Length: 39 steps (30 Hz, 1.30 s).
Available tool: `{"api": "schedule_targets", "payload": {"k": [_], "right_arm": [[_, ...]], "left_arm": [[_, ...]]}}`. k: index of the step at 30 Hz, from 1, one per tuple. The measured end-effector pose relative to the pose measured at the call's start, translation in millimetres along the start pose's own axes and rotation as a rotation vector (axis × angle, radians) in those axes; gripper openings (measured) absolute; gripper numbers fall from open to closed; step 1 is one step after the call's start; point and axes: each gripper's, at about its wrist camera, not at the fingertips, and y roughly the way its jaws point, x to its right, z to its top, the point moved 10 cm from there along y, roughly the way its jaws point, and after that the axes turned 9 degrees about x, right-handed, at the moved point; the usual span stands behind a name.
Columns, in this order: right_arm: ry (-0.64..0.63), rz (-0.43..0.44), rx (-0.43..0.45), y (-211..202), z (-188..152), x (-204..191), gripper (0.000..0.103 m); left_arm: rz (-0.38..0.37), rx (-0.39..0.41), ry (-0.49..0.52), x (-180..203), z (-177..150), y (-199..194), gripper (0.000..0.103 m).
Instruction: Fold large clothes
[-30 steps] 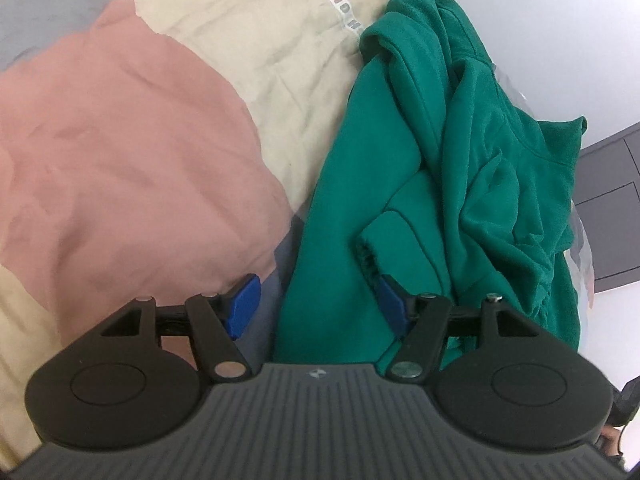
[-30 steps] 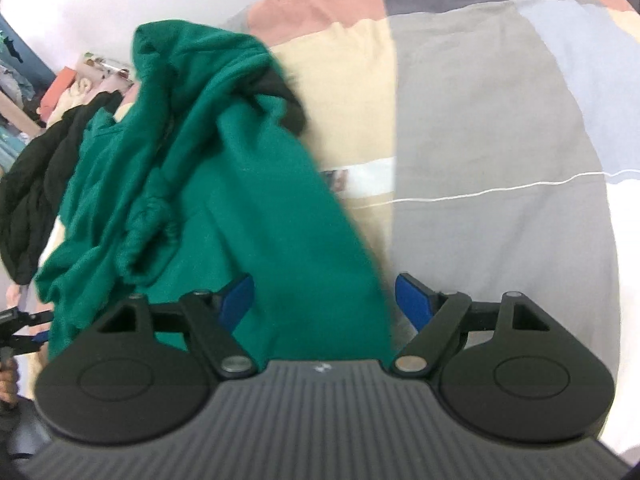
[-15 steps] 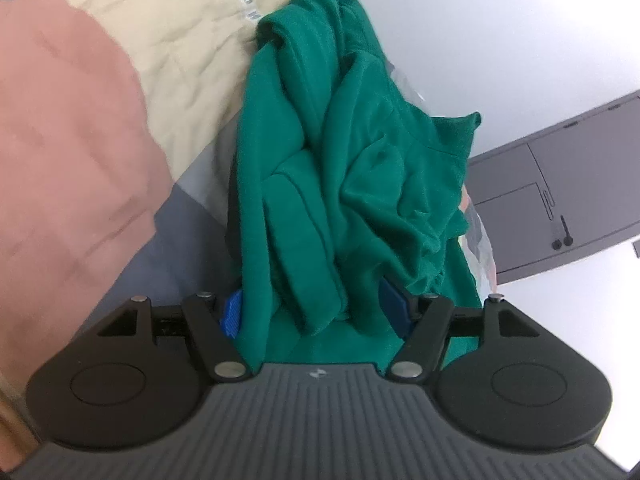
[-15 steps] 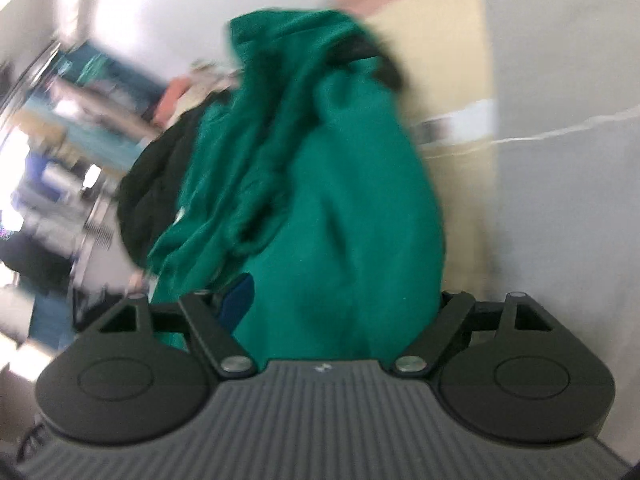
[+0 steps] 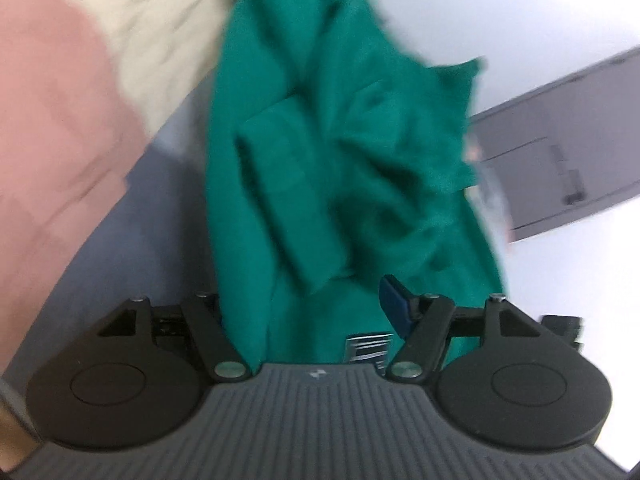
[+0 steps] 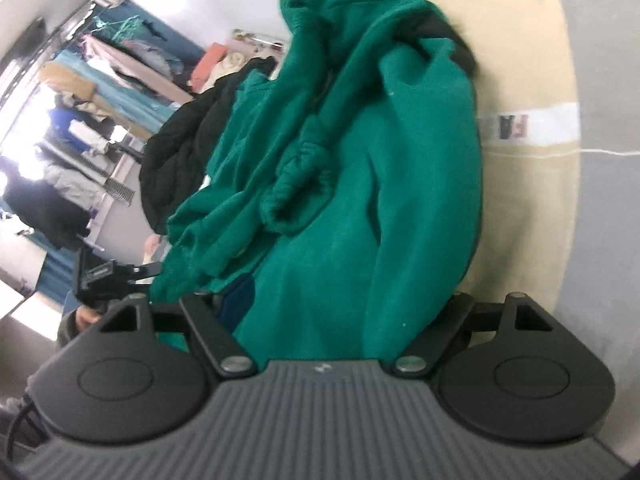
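Both the left gripper [image 5: 308,304] and right gripper [image 6: 344,300], fingers spread, straddle the green sweatshirt's [image 6: 360,168] near edge, seemingly to seize it for folding.

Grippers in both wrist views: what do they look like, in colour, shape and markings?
Both look alike. The left gripper and right gripper each have a grey ribbed body with a small pale logo at its front edge, flanked by two round black discs. Black linkage arms with silver pivot screws carry the fingers, which have blue pads. A dark cable runs beside the right gripper.
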Motion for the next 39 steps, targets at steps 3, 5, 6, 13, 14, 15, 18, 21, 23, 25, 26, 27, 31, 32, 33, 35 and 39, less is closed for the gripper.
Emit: {"api": "schedule_targets", "payload": {"k": [3, 5, 6, 13, 14, 15, 18, 21, 23, 25, 26, 27, 31, 32, 33, 35, 39], "right_arm": [[-0.001, -0.09, -0.064, 16.1, -9.8, 13.2, 0.072], [-0.047, -0.104, -0.074, 20.1, -11.7, 5.7, 0.063], [-0.075, -0.119, -0.081, 21.4, -11.4, 2.1, 0.045], [-0.271, -0.16, -0.082, 14.0, 6.5, -51.3, 0.017], [-0.265, -0.14, -0.054, 8.2, 12.7, -59.4, 0.016], [-0.267, -0.124, -0.029, 4.6, 17.3, -69.8, 0.015], [-0.273, -0.084, 0.031, -3.1, 26.2, -96.1, 0.014], [-0.264, -0.063, 0.116, -16.1, 29.4, -115.1, 0.014], [-0.233, -0.038, 0.154, -24.4, 28.6, -121.9, 0.014], [-0.204, -0.009, 0.192, -36.8, 27.6, -130.1, 0.014], [-0.187, 0.007, 0.214, -46.6, 28.0, -133.9, 0.014], [-0.177, 0.024, 0.236, -54.7, 28.0, -139.7, 0.014], [-0.15, 0.066, 0.324, -88.3, 26.5, -163.3, 0.014], [-0.146, 0.071, 0.342, -94.1, 27.8, -166.8, 0.014], [-0.14, 0.079, 0.367, -104.4, 26.9, -172.1, 0.014], [-0.124, 0.084, 0.415, -122.3, 25.8, -179.9, 0.014], [-0.076, 0.072, 0.495, -146.1, 24.9, -183.9, 0.014]], "left_arm": [[0.053, -0.034, -0.017, -8.8, -3.4, 11.6, 0.072], [0.058, -0.036, 0.036, -0.4, -5.7, 13.2, 0.074], [0.057, -0.041, 0.071, 4.9, -8.0, 13.3, 0.075], [0.098, -0.024, 0.133, 9.2, -14.1, 4.3, 0.032], [0.1, -0.012, 0.125, 8.0, -12.4, 0.0, 0.023], [0.087, 0.009, 0.111, 5.4, -10.7, -6.8, 0.01], [-0.019, 0.098, 0.082, 15.8, 0.5, -31.1, 0.01], [-0.108, 0.167, 0.027, 24.6, 4.2, -56.9, 0.009], [-0.172, 0.215, -0.016, 30.1, 8.9, -74.9, 0.008], [-0.232, 0.243, -0.055, 33.4, 13.5, -92.8, 0.007], [-0.259, 0.254, -0.065, 33.8, 14.3, -104.8, 0.007], [-0.28, 0.265, -0.076, 34.4, 15.1, -114.8, 0.007], [-0.347, 0.299, -0.112, 45.1, 15.9, -146.8, 0.007], [-0.369, 0.308, -0.122, 46.3, 15.6, -158.3, 0.007], [-0.392, 0.317, -0.133, 48.0, 15.0, -168.5, 0.007], [-0.429, 0.339, -0.152, 52.6, 12.6, -188.8, 0.007], [-0.493, 0.371, -0.194, 51.0, 12.1, -221.0, 0.007]]}}
